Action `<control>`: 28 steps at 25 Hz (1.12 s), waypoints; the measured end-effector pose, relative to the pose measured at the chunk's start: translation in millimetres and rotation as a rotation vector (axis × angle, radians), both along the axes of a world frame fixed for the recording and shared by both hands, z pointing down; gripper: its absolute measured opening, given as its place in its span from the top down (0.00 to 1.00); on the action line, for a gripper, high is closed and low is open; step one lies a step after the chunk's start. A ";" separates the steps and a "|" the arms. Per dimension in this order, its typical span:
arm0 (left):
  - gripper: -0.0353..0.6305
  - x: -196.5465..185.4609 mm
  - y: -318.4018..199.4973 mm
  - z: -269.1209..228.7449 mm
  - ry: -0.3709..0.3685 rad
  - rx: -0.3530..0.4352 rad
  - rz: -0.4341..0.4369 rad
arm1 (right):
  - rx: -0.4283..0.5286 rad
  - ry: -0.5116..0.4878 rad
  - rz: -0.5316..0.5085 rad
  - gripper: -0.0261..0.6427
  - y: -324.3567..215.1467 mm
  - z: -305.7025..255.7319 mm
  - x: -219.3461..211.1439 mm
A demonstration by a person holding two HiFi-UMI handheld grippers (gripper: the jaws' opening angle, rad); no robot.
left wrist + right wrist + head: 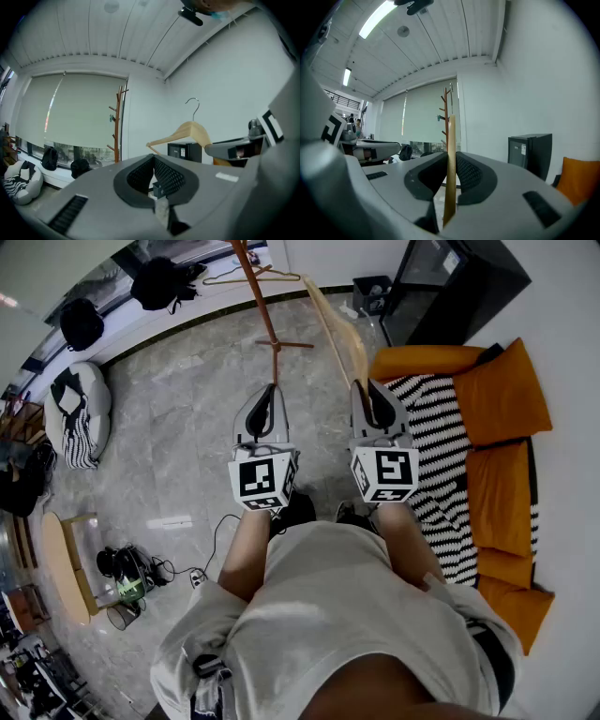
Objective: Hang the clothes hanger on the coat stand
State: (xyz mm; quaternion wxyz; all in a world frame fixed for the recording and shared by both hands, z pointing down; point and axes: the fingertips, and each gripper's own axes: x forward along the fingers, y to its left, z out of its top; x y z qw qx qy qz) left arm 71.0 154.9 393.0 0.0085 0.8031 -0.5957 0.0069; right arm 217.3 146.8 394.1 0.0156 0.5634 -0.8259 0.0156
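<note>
Two grippers are raised toward the coat stand (265, 310). The right gripper (450, 171) pinches one arm of the pale wooden clothes hanger (343, 337) edge-on, probably so its wire hook (193, 115) leads toward a peg. The left gripper (153, 172), jaws pressed together on nothing, rides alongside, apparently spare.

In the head view, the coat stand (266, 315) is cut off by the top edge at 12 o'clock. Its lower end is hidden behind my left gripper (270, 392). The lower end of the hanger (339, 329) is covered by my right gripper (371, 388). In the right gripper view the hanger stands edge-on, so its hook cannot be made out. The small items (127, 582) on the floor at 8 o'clock are too small to identify.
</note>
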 end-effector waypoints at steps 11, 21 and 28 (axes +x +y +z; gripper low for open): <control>0.93 -29.0 -15.4 27.7 0.032 -0.039 0.028 | -0.032 0.021 -0.013 0.89 -13.0 20.2 -36.4; 0.93 -92.8 -59.8 28.9 0.031 -0.050 0.053 | -0.050 0.049 -0.024 0.89 -57.1 22.4 -101.2; 0.93 -150.0 -78.3 24.2 0.013 -0.052 0.072 | -0.061 0.050 -0.013 0.89 -80.8 20.6 -152.1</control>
